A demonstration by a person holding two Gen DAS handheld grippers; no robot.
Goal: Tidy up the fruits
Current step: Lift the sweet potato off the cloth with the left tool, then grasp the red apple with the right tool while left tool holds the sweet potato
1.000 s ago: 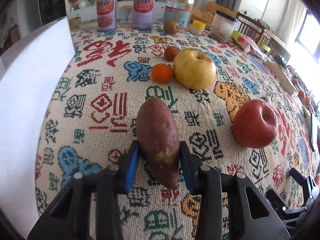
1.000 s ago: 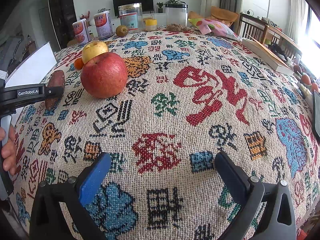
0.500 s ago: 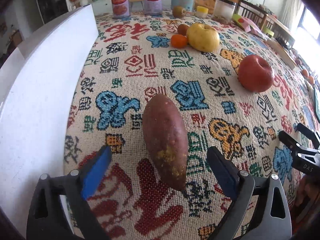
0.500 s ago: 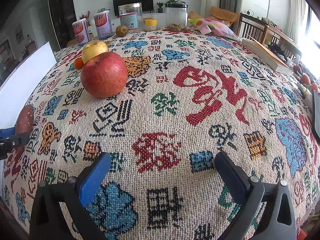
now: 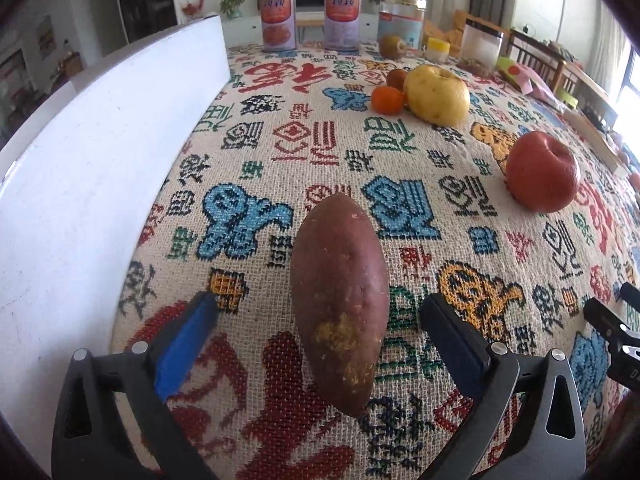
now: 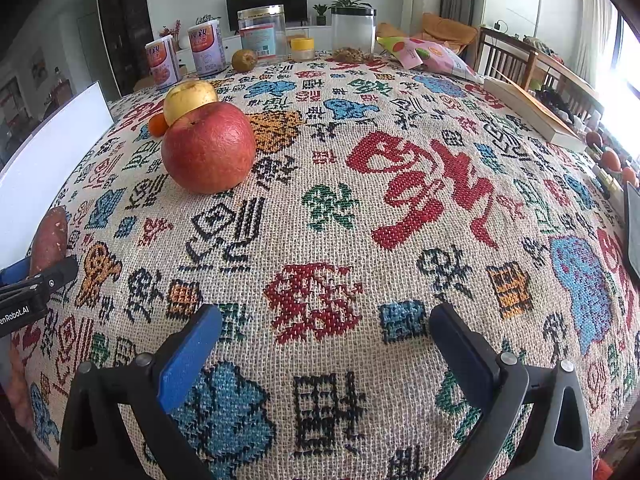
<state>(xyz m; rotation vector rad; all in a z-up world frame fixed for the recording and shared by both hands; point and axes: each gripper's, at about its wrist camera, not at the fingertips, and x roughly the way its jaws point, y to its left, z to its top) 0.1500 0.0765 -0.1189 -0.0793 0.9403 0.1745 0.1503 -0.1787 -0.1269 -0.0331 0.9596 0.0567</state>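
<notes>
Both my grippers sit w/ jaws apart, nothing held; L gripper [image 5: 318, 332] straddles sweet potato [image 5: 340, 300] lying on tablecloth [image 5: 400, 200] beside white board [image 5: 80, 180]; R gripper [image 6: 326, 344] idle; next probably red apple [image 6: 208, 148], needs wide grasp.

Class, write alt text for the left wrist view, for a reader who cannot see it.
A reddish-brown sweet potato lies on a patterned tablecloth between the open fingers of the left gripper, touching neither. Farther back sit a red apple, a yellow apple and a small orange; a white board stands at left.
</notes>
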